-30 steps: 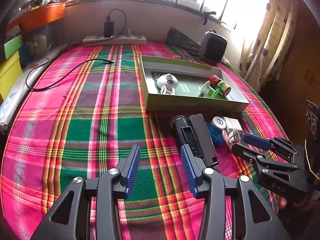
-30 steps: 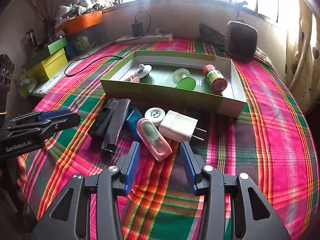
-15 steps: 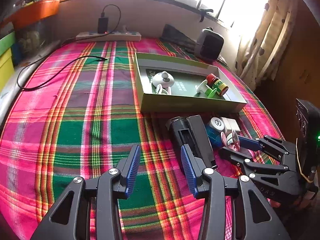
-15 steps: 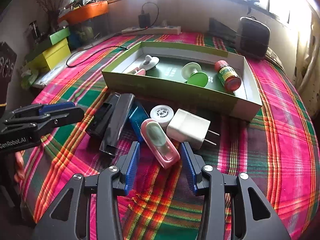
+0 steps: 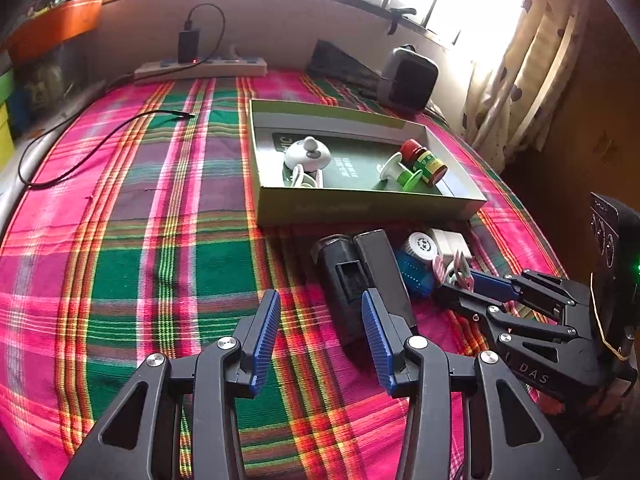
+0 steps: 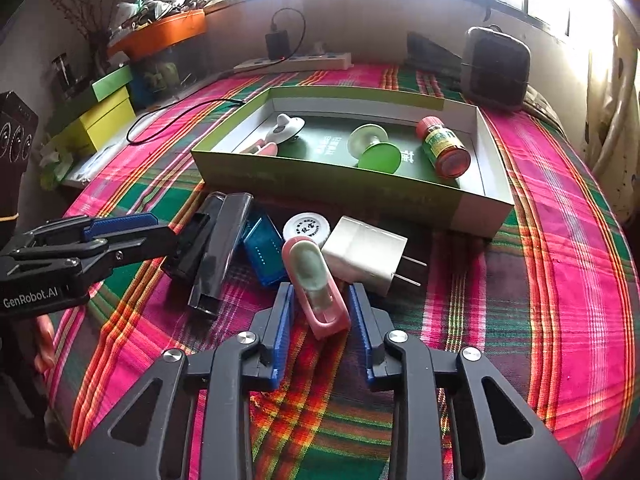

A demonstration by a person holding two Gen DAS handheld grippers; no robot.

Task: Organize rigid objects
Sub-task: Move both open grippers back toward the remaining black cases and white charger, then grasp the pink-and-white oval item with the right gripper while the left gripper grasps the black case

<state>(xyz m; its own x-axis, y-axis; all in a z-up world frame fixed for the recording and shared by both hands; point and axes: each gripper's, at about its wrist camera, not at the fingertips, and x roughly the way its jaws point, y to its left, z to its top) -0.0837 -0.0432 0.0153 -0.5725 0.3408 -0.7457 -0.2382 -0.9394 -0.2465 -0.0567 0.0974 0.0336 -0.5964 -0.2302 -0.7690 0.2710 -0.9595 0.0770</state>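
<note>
Now the pink oblong plastic case with a pale green inset (image 6: pixel 316 286) lies on the plaid cloth (image 6: pixel 540 264) in front of the green cardboard box (image 6: pixel 340 196), between the closing right gripper (image 6: pixel 320 312) pads, gaps showing either side. White plug adapter (image 6: pixel 366 254) touches it rightward. Left gripper (image 5: pixel 320 334) hovers open over bare cloth, well clear.

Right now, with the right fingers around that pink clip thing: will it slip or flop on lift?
Pink clip looks like rigid, glossy plastic: probably no flop, though it may slip. The closing right gripper straddles its near end, so the far end may droop. Likely light.
</note>
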